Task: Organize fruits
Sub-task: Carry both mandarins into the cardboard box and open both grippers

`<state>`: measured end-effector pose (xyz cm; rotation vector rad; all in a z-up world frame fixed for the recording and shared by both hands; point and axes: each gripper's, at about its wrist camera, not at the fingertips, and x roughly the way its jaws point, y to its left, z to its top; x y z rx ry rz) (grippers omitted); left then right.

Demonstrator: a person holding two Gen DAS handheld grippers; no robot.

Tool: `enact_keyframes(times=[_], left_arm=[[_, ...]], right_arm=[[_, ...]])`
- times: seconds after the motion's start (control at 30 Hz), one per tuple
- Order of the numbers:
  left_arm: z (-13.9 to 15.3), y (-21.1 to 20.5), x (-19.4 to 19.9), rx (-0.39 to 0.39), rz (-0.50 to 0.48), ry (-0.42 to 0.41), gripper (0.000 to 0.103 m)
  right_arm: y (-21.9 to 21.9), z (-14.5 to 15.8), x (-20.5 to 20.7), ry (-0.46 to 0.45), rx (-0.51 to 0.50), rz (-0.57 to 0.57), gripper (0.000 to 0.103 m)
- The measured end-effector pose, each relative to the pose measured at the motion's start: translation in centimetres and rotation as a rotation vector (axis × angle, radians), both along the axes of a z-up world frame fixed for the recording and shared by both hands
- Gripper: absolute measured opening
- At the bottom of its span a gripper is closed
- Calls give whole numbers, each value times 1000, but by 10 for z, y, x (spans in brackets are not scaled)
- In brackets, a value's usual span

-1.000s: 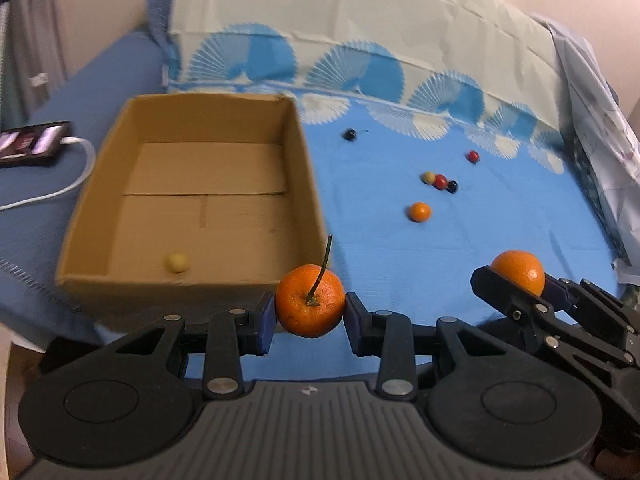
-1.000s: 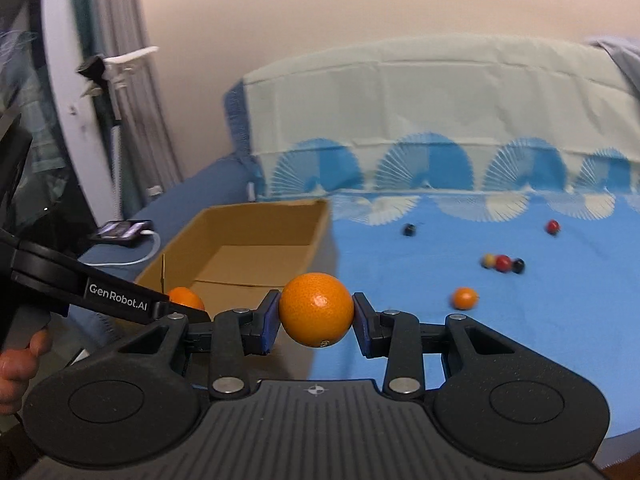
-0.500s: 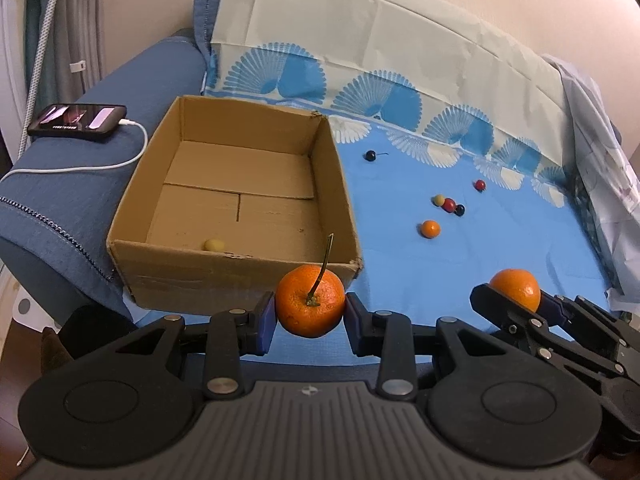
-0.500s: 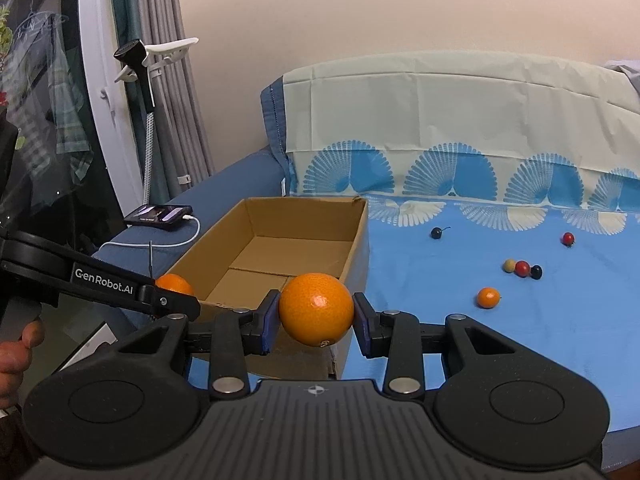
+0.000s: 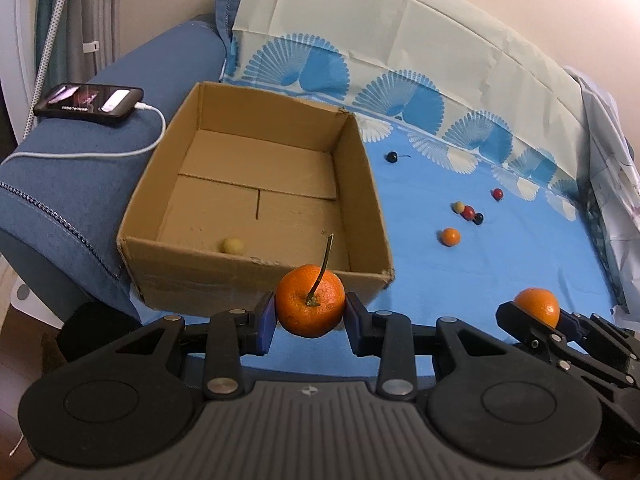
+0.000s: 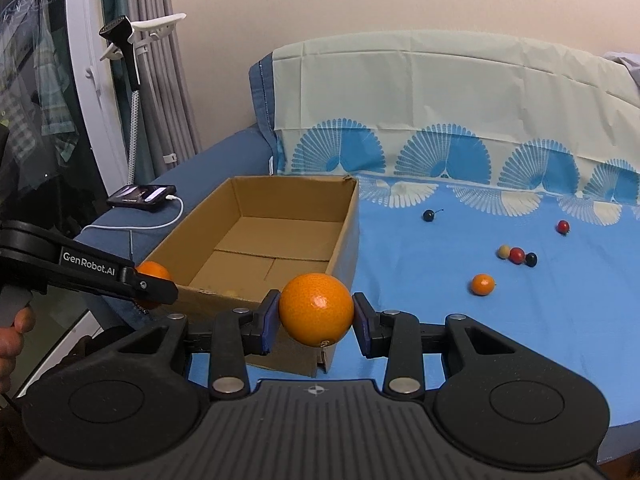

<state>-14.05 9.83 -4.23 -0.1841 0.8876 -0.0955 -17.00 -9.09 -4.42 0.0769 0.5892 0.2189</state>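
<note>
My left gripper [image 5: 310,318] is shut on a stemmed mandarin [image 5: 310,306], held just in front of the near wall of the cardboard box [image 5: 256,280]. A small yellow fruit [image 5: 233,245] lies inside the box. My right gripper [image 6: 316,316] is shut on a smooth orange [image 6: 316,310] near the box's front right corner [image 6: 324,360]. On the blue cloth lie a small orange [image 5: 451,236], a cluster of yellow, red and dark berries [image 5: 467,212], a red berry [image 5: 497,193] and a dark cherry [image 5: 391,157].
A phone [image 5: 89,99] with a white cable [image 5: 120,152] rests on the blue sofa arm left of the box. A patterned cloth [image 6: 440,100] drapes the backrest. A person's hand [image 6: 12,332] holds the left gripper's handle. Curtains and a white stand [image 6: 136,60] are at far left.
Both grippers have drawn back and to the left with their fruit still held. The box now shows whole and farther right in both views, and the phone has come into view.
</note>
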Motion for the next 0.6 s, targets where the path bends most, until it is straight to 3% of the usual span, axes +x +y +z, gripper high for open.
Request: enact_keyframes(times=[0.6], left_arm=[[2,36,65,78,73,7,40]], right_arm=[[39,-5,67,24,-15,71,39]])
